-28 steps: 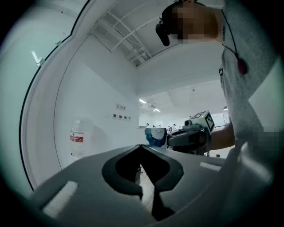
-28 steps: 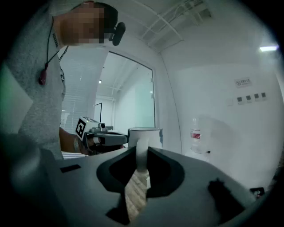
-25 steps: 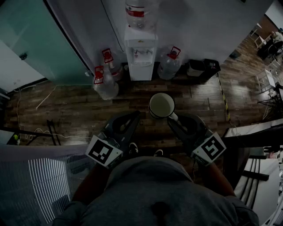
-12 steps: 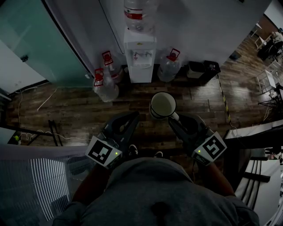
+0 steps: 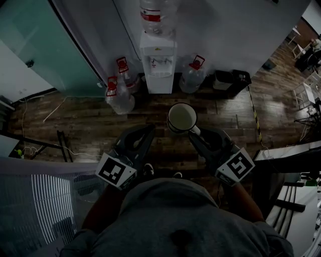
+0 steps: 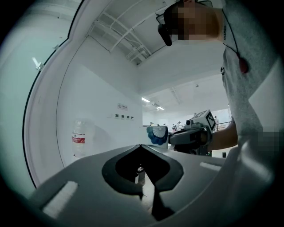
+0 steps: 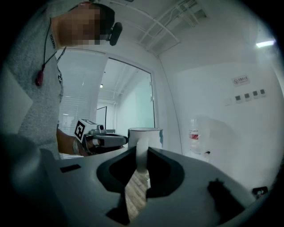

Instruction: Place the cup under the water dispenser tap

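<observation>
A white cup (image 5: 182,118) with a blue pattern hangs above the wooden floor, and my right gripper (image 5: 194,131) is shut on its handle. In the right gripper view the handle (image 7: 141,156) sits between the two jaws and the cup (image 7: 145,134) stands upright beyond them. My left gripper (image 5: 149,129) is beside it on the left, shut and empty, with its tips together (image 6: 141,146). From the left gripper view the cup (image 6: 157,135) shows to the right. The white water dispenser (image 5: 159,60), with a bottle (image 5: 158,14) on top, stands against the wall ahead, some way beyond the cup.
Large water jugs with red caps (image 5: 119,95) (image 5: 193,73) stand on the floor either side of the dispenser. Black bins (image 5: 229,78) are to its right. A glass wall (image 5: 35,45) runs on the left, a white grille (image 5: 45,201) lies lower left and a table edge (image 5: 288,149) is at right.
Both grippers and the cup have moved slightly forward toward the dispenser. The grip on the handle is unchanged.
</observation>
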### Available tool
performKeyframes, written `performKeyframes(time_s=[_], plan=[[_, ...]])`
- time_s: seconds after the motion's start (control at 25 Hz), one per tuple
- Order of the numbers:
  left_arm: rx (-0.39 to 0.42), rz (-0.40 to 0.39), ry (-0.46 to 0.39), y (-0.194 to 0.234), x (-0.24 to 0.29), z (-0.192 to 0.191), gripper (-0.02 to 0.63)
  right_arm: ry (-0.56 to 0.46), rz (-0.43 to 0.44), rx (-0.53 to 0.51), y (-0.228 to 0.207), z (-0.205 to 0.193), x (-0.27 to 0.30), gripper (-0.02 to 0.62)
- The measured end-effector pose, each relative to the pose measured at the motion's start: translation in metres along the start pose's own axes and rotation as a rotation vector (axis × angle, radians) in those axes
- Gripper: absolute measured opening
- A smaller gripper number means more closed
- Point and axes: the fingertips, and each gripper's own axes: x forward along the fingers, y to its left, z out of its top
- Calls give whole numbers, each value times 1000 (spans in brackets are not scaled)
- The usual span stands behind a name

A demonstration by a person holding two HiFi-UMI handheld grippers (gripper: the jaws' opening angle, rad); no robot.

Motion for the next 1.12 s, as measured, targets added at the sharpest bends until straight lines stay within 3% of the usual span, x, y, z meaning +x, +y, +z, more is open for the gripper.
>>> performKeyframes(time_s=[0.2, 0.36, 0.56, 1.0, 1.12], plan=[[1, 43, 0, 0, 14, -7, 8, -34, 20, 46, -16, -2, -6, 64], [5, 61, 1, 0, 26, -13, 8, 28, 36, 6, -27, -17, -7, 64], [-13, 53, 8, 11, 41, -19, 8, 29, 31, 12, -43, -20, 3, 64], [-20, -30, -13, 87, 78, -21, 8, 20, -33, 30, -86, -18, 69, 64], [-36, -51, 16, 113, 85, -23, 8, 31, -54, 39, -96, -19, 94, 64]])
